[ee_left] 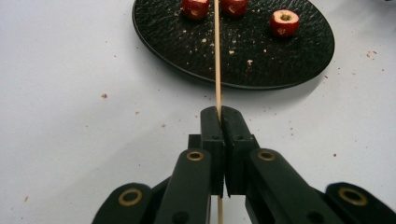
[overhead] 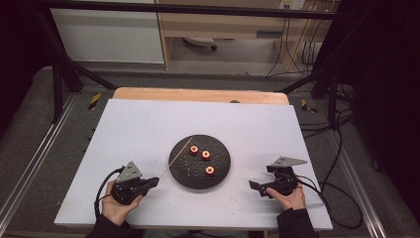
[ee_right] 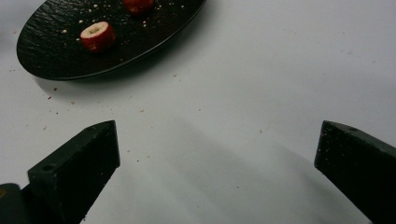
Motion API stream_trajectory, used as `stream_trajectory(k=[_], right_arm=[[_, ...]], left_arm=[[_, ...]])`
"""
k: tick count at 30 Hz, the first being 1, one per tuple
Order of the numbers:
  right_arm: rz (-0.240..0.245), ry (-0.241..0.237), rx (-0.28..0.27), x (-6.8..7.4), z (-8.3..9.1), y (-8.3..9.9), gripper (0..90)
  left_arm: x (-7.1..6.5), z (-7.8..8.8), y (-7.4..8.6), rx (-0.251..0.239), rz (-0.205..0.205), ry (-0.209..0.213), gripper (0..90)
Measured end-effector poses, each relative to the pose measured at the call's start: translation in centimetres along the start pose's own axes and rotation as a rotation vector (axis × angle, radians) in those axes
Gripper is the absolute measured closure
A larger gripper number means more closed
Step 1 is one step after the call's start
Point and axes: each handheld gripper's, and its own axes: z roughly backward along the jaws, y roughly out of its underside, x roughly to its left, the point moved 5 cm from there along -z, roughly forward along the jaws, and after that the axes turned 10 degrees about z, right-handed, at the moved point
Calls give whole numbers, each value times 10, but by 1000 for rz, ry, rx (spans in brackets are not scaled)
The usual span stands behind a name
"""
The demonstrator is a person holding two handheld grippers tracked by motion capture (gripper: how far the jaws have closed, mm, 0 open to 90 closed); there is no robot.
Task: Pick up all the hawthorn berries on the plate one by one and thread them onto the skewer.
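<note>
The left gripper is pinching a thin wooden stick in its jaws, pointing it over the black plate. Three red fruit pieces are lying there, none on the stick yet. The right gripper is waiting nearby, jaws wide apart.

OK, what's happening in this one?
A person works at a white table with two hand-held grippers. The left hand-held gripper is shut on a thin wooden skewer, its tip reaching over a round black textured plate holding three cored red fruit pieces. The right hand-held gripper rests open beside the plate, holding nothing.
</note>
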Motion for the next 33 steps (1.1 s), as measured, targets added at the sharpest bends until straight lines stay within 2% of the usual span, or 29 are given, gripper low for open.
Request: stream_trajectory(k=[17,27,33], right_arm=[[46,0,30,25,-19,-30,6],[72,8,84,39,-31,-52,6],[89,-6,124,47,-39,-71,12]], left_arm=[[4,4,10,-4,-9,14,881],[5,5,11,-10,-3,20,880],[5,4,12,-10,-3,19,881]])
